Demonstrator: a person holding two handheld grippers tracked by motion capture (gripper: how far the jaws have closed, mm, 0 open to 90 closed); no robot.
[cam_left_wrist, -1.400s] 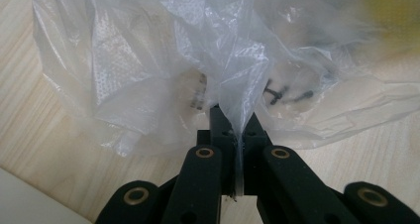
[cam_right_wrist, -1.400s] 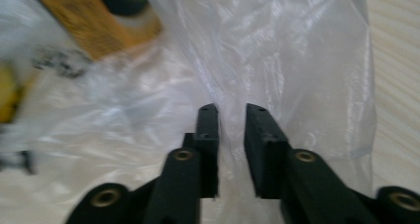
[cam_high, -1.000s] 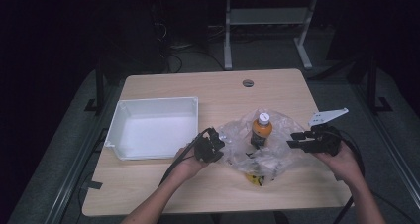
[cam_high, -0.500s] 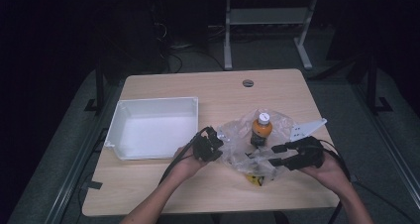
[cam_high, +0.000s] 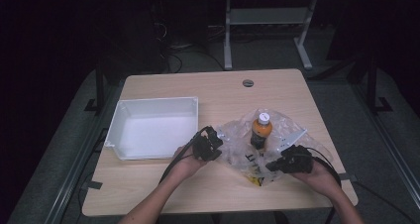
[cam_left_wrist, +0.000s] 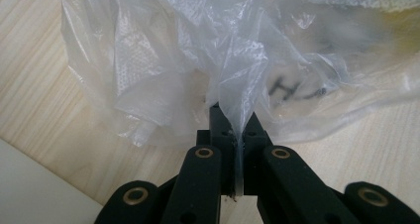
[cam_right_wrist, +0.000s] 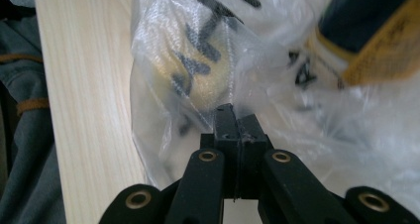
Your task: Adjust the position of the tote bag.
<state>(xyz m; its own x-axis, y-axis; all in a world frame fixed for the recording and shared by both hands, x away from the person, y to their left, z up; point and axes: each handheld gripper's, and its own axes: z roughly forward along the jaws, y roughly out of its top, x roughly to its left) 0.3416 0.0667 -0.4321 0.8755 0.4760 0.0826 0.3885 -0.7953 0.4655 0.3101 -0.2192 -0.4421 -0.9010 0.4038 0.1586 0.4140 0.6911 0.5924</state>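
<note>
From the high view, a clear plastic bag (cam_high: pixel 257 147) lies crumpled on the desk (cam_high: pixel 218 90), right of a white tray (cam_high: pixel 153 127). An orange-capped bottle (cam_high: pixel 261 131) stands upright inside the bag. My left gripper (cam_high: pixel 214 145) meets the bag's left edge, and my right gripper (cam_high: pixel 274 165) meets its near right edge, close to something yellow (cam_high: pixel 255 177) in the bag by the desk's front edge.

In the left gripper view, my left gripper (cam_left_wrist: pixel 236 127) has its fingers (cam_left_wrist: pixel 218 122) clenched on a pleat of the plastic bag (cam_left_wrist: pixel 198 50), which runs down between them. The film fans out above over the wooden desk (cam_left_wrist: pixel 39 95), and a corner of the white tray (cam_left_wrist: pixel 29 184) sits at lower left.

In the right gripper view, my right gripper (cam_right_wrist: pixel 236 122) has just been closing; its fingers (cam_right_wrist: pixel 225 120) now sit pressed together with the film of the plastic bag (cam_right_wrist: pixel 198 60) nipped at their tips. Just beyond lies the yellow thing (cam_right_wrist: pixel 208 80) under black printed letters, and the bottle (cam_right_wrist: pixel 371 30) sits blurred at upper right.
</note>
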